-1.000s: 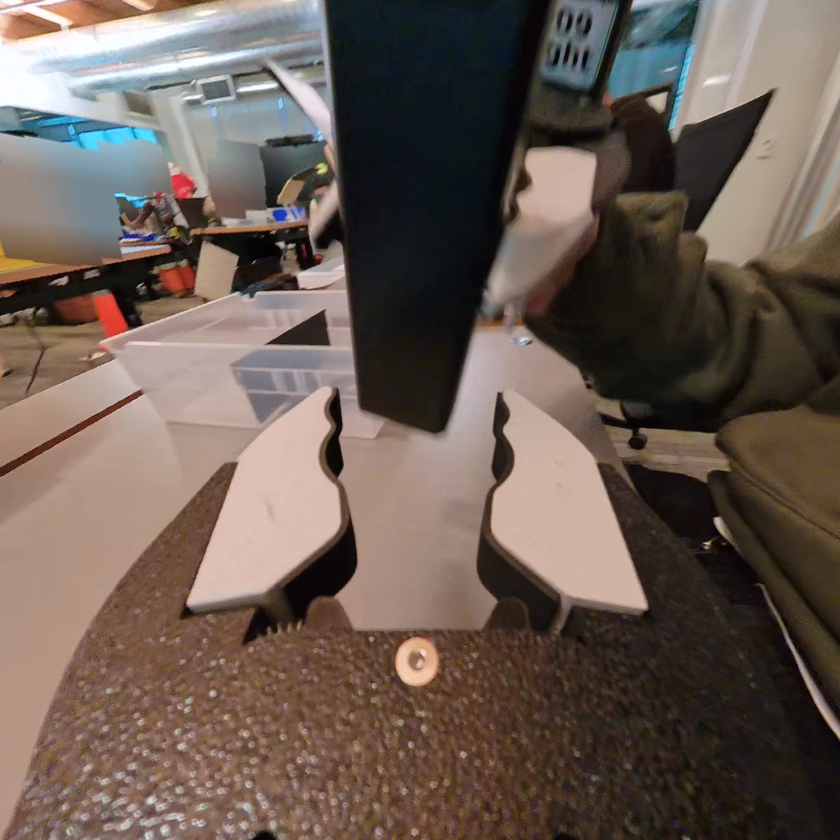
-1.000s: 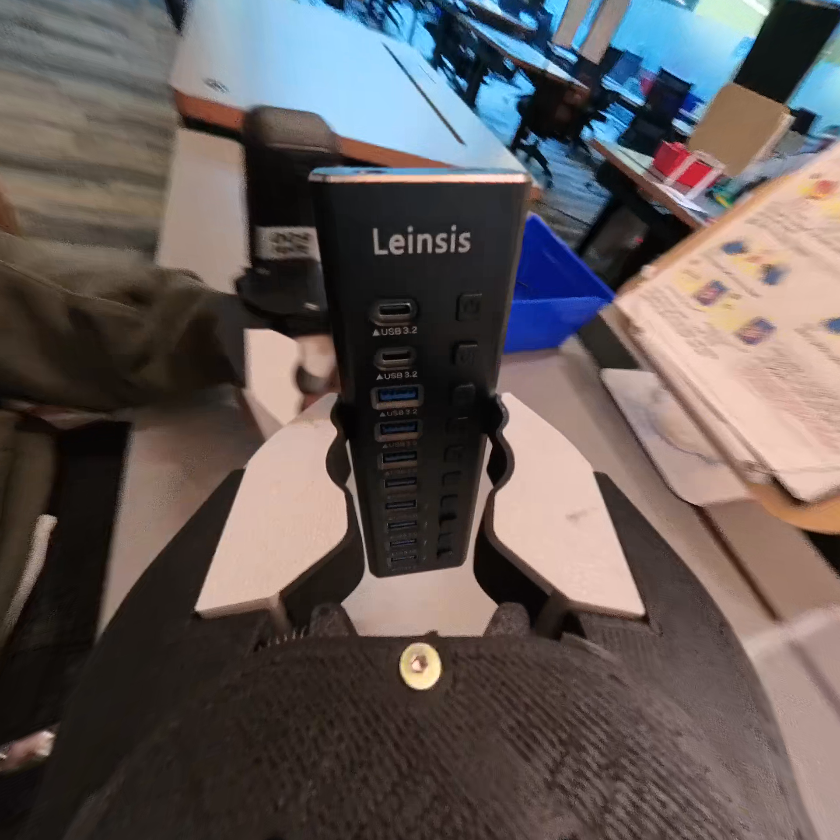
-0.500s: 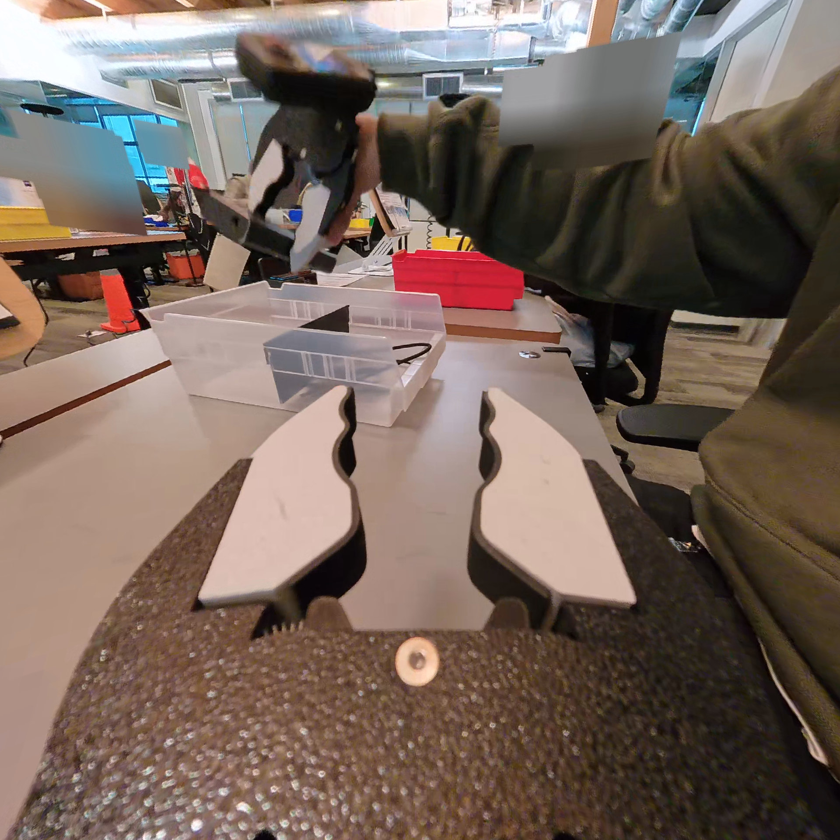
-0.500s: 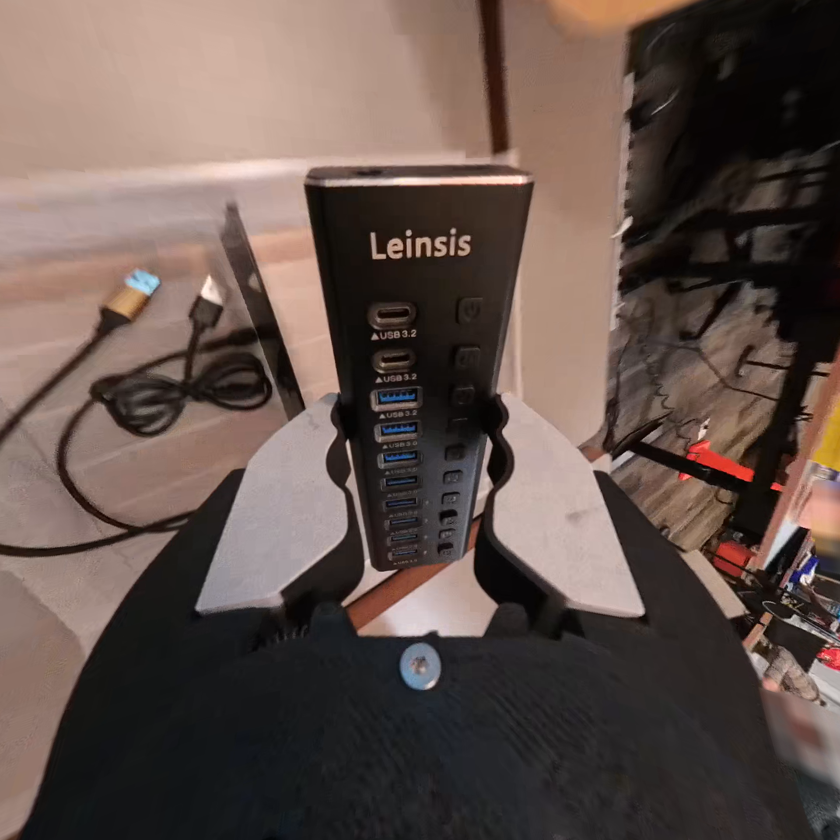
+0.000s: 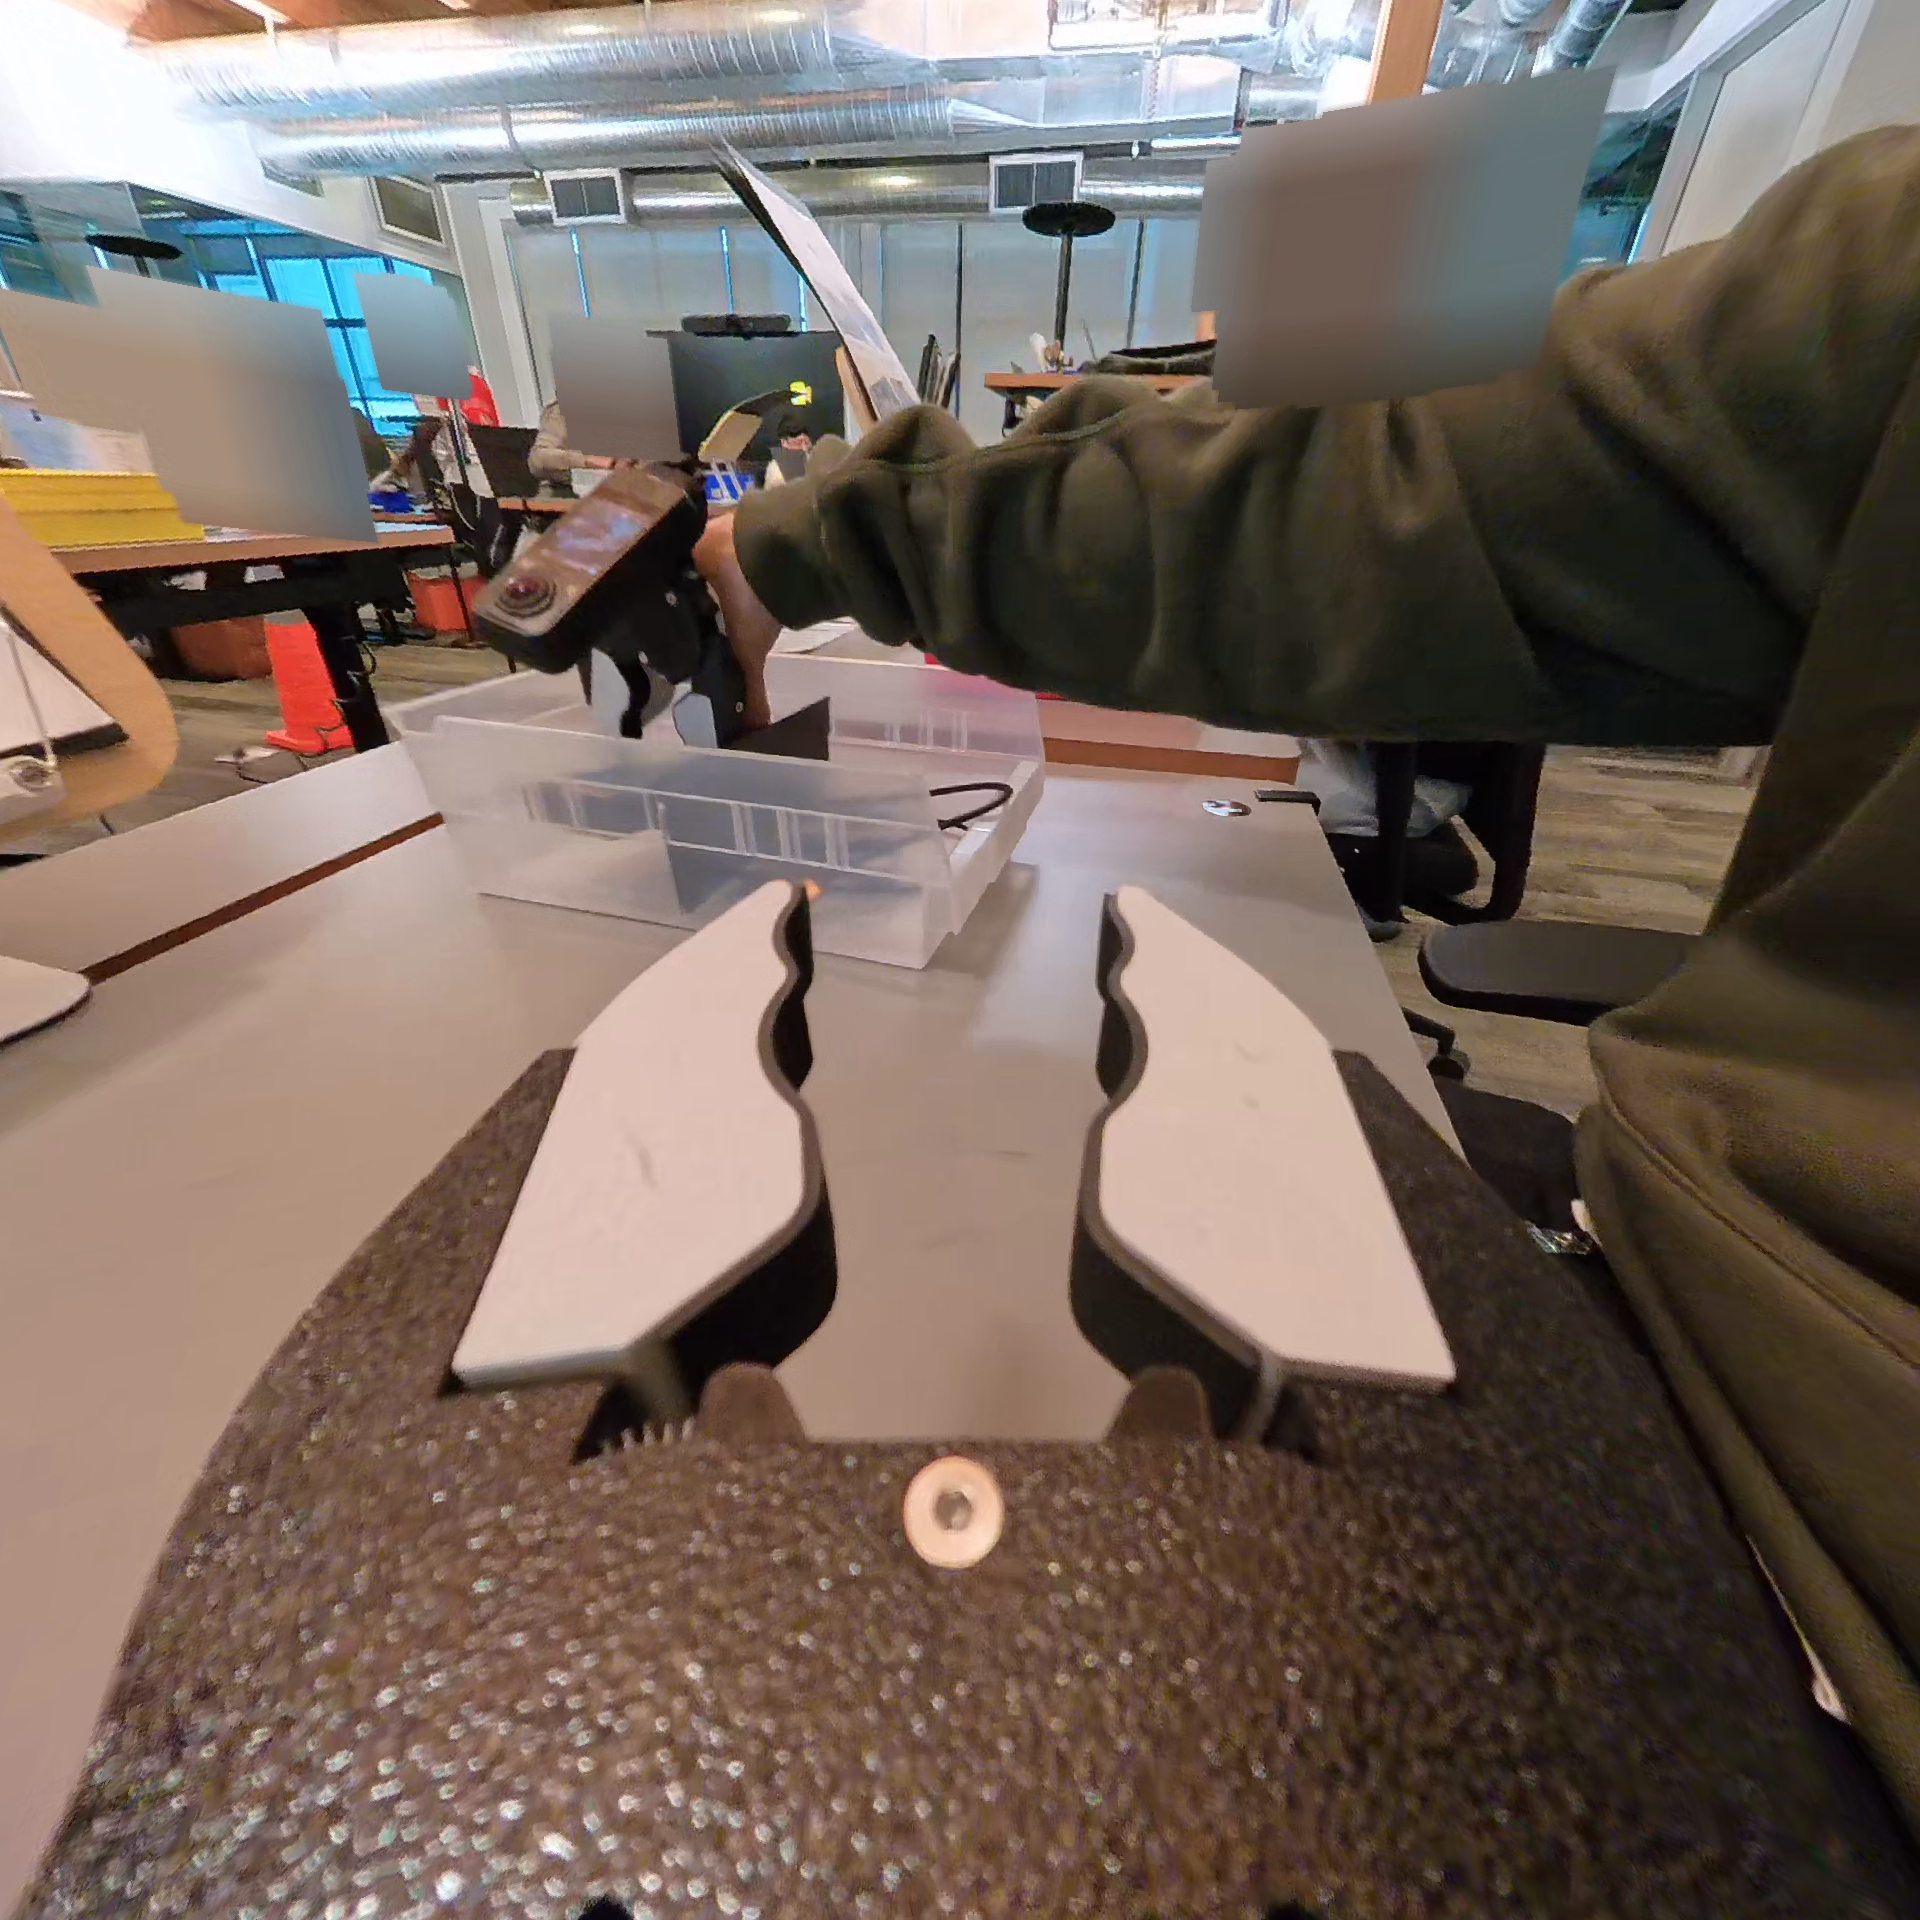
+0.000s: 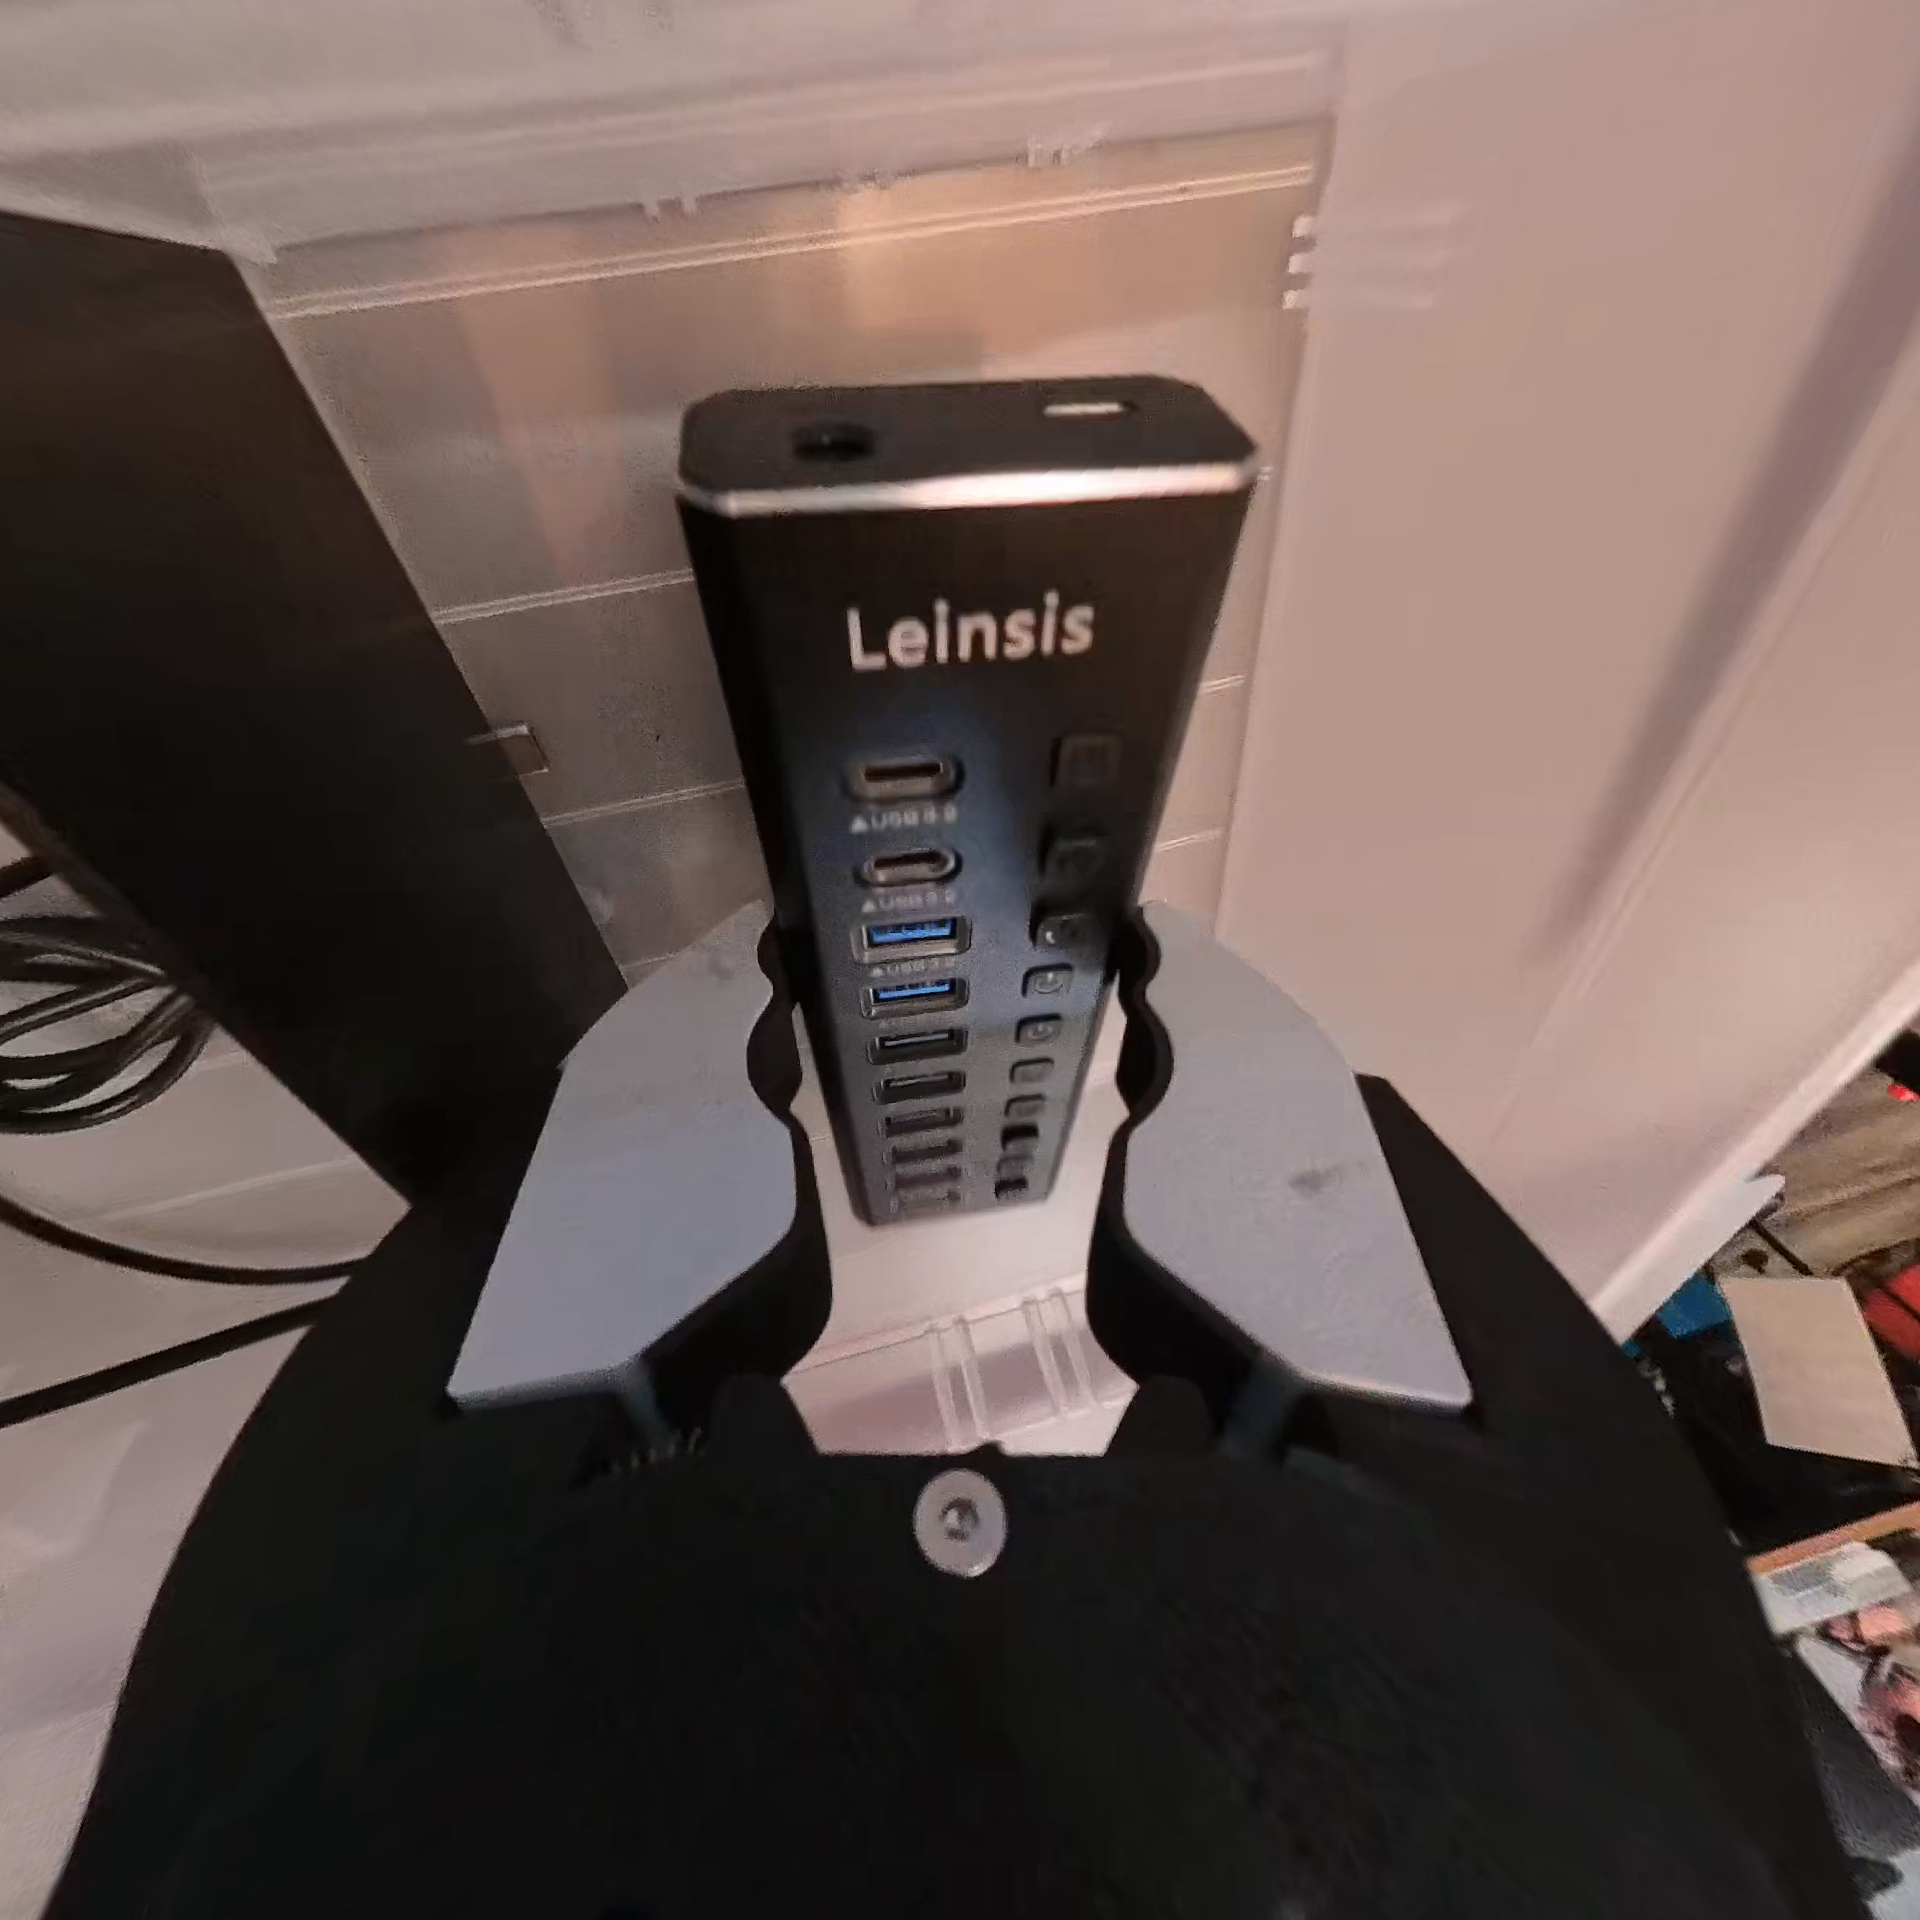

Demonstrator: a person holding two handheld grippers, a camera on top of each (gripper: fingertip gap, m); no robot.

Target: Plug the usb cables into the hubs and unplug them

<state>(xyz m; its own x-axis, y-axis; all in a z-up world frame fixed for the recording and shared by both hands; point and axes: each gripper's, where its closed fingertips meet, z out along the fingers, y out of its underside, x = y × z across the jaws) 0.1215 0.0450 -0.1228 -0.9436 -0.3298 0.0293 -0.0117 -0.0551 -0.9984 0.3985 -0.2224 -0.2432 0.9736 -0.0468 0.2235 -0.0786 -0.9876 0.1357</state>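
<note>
Since half a second earlier the right gripper [image 6: 951, 940] had been swung down from high in the air to the clear bin [image 5: 727, 821], and in its own view the blurred table and floor had been replaced by the bin's ribbed floor and walls. The hub [image 6: 961, 790] was clamped between the jaws of that gripper, its lower end seated between the fingers [image 6: 644, 1174] and its upper end projecting well beyond the tips, port face toward the camera. It was judged that the hub was gripped low on its sides so that the ports were left uncovered and its far end could be set down first. A black divider [image 6: 260, 665] stood just left of the jaws, and beyond it, farther left, coiled black cables [image 6: 73, 1029] lay in the neighbouring compartment; no plug was seen in any port. The left gripper [image 5: 951, 966] was held over the table [image 5: 260, 1039] with its jaws parted and nothing between them, the bin straight ahead past the tips, presumably kept free for a cable. A green sleeve [image 5: 1247, 561] was stretched across above the jaws toward the bin.
</note>
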